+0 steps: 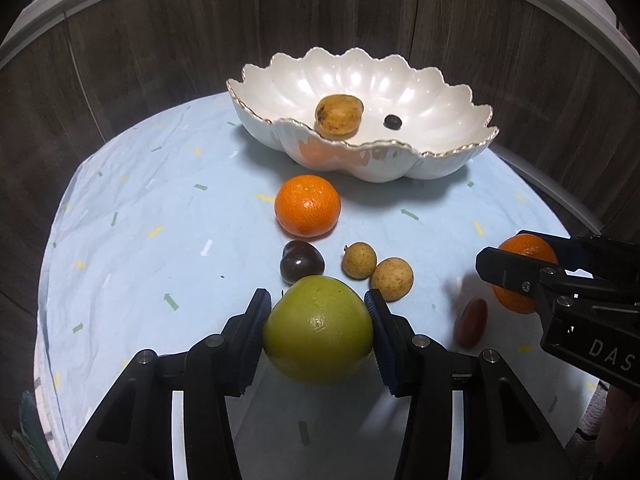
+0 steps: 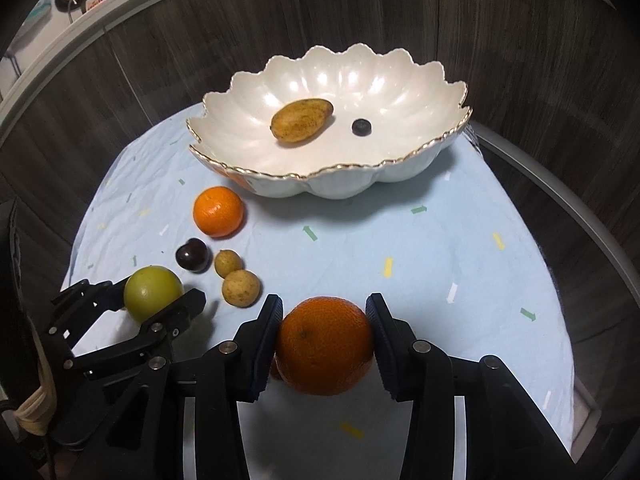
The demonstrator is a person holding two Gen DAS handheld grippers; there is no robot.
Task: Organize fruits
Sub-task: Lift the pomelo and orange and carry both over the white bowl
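My left gripper (image 1: 318, 322) is shut on a green round fruit (image 1: 318, 328), held just above the cloth; it also shows in the right wrist view (image 2: 152, 292). My right gripper (image 2: 324, 332) is shut on an orange (image 2: 324, 346), seen at the right in the left wrist view (image 1: 524, 276). A white scalloped bowl (image 1: 440, 92) at the back holds a yellow-brown fruit (image 1: 339, 115) and a small dark berry (image 1: 393, 121). On the cloth lie another orange (image 1: 307, 205), a dark plum (image 1: 301, 266), two small tan fruits (image 1: 359, 260) (image 1: 392, 279) and a red oblong fruit (image 1: 472, 322).
The round table wears a light blue cloth (image 1: 160, 208) with small coloured marks. Dark wood panels (image 1: 160, 40) curve behind the table. The table edge drops off at left and right.
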